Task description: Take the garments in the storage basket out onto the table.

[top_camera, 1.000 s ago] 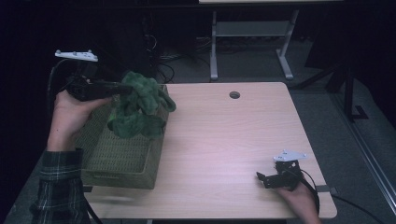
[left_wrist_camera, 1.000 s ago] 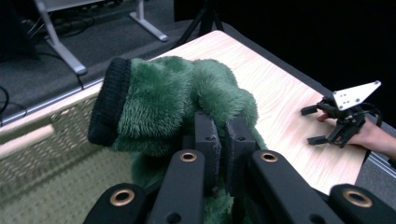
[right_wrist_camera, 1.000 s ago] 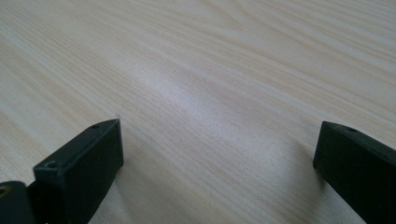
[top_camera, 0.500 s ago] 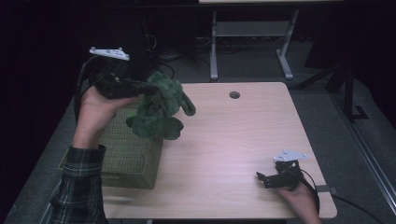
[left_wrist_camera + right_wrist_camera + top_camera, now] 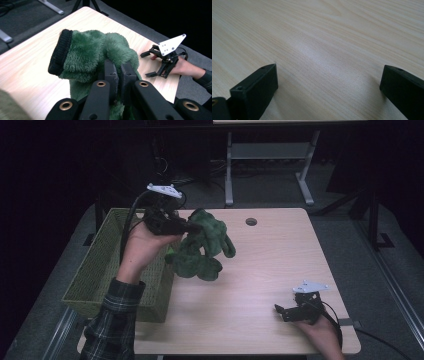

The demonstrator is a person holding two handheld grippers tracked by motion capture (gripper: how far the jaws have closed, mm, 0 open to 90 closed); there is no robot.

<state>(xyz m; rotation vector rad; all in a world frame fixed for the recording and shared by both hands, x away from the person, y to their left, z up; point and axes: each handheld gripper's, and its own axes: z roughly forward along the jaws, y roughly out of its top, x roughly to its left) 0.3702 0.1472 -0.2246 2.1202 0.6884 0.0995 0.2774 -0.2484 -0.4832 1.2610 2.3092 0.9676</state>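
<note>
A fuzzy green garment [image 5: 202, 251] with a black knit cuff [image 5: 60, 52] hangs above the wooden table [image 5: 250, 320], just right of a woven green basket [image 5: 100, 265]. My left gripper [image 5: 192, 226] is shut on the top of it, and in the left gripper view its jaws pinch the green fleece [image 5: 100, 50] between them. My right gripper [image 5: 280, 312] rests low at the table's front right, jaws wide apart with bare wood between them. The right gripper [image 5: 148, 63] also appears far off in the left gripper view, held by a hand.
The basket stands on the table's left side, partly hanging past the edge. A round cable hole [image 5: 251, 221] sits near the far edge. Beyond the table are a dark floor and a metal desk frame [image 5: 265, 165].
My left gripper has carried the green garment rightward out of the basket and over the table. The right gripper has stayed in place.
</note>
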